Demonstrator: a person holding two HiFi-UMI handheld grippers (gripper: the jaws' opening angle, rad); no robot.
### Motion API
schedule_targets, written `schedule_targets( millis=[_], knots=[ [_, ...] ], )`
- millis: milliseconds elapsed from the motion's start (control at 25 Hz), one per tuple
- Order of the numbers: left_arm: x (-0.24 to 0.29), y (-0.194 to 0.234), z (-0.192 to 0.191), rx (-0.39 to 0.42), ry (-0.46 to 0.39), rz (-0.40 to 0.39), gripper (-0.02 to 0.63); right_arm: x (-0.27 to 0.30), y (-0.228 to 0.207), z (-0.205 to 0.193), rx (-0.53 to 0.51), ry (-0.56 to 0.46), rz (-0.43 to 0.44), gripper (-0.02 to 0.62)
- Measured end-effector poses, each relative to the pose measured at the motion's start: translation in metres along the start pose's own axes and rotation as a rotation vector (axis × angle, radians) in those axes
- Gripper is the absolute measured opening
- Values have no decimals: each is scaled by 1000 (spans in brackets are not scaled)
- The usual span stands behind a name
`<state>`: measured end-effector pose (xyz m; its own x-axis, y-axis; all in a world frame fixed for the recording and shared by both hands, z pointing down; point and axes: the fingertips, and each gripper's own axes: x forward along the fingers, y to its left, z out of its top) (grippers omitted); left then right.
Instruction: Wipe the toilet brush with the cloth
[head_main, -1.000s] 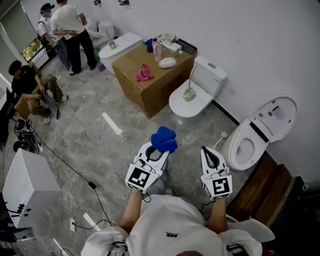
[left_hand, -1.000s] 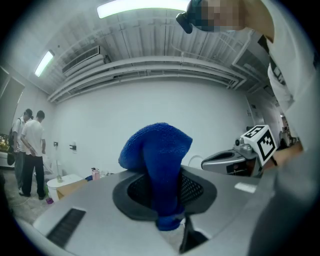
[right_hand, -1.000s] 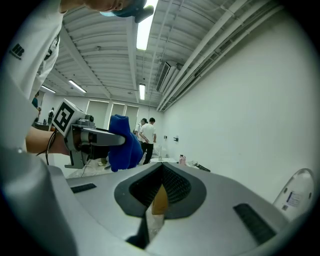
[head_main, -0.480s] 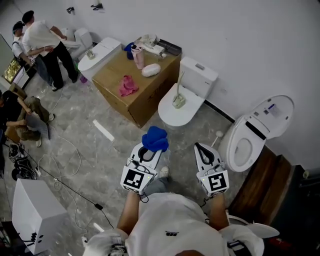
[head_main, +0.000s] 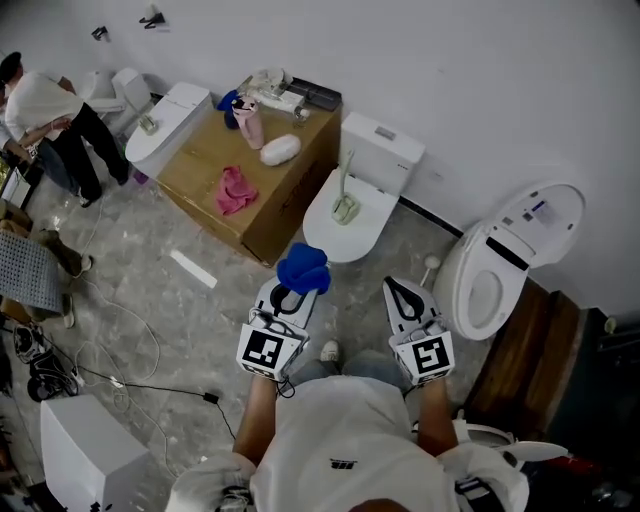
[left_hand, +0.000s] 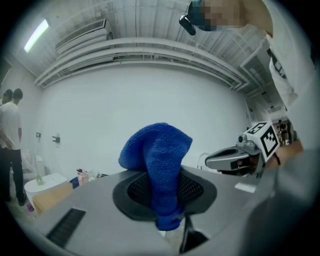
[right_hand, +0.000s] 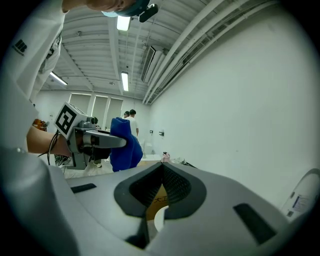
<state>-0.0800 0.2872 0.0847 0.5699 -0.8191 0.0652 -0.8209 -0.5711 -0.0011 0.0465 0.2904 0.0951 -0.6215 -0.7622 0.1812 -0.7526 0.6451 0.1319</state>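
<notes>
A blue cloth bunches up out of my left gripper, which is shut on it; in the left gripper view the cloth stands upright between the pads. A pale green toilet brush stands in its holder on the closed lid of the white toilet, just beyond the cloth. My right gripper hangs beside the left one, shut, with nothing between its jaws. A second white brush stands on the floor right of that toilet.
A cardboard box left of the toilet carries a pink rag, a bottle and small items. An open-lidded toilet stands at the right, another toilet at the far left. A person stands far left. Cables cross the floor.
Both grippers and the person holding them have moved forward, nearer the closed toilet with the brush. The blue cloth stays in the left gripper; the right jaws stay shut.
</notes>
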Motion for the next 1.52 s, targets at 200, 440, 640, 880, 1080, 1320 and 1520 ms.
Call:
schedule_targets(
  millis=[200,440,640,880,1080,1320,1520],
  knots=[
    [34,22,-9,-24,-15,-11,95,25,-27,-13,14,7,-41,-5],
    [77,54,-23,-47,-23,-2,95,67,-55,-22,-2,28,-33,-5],
    [121,80,-45,-36,27,-4,95,111,-85,-36,12,23,-19,-5],
    [182,110,-72,-44,75,-3,95,169,-132,-58,35,54,16,-5],
    [224,130,-99,-91,131,16,95,211,-163,-86,66,104,68,-5],
    [274,155,-134,-125,182,27,95,256,-194,-131,88,161,120,-5],
    [299,175,-169,-190,232,62,95,285,-210,-173,101,223,163,-5]
  ],
)
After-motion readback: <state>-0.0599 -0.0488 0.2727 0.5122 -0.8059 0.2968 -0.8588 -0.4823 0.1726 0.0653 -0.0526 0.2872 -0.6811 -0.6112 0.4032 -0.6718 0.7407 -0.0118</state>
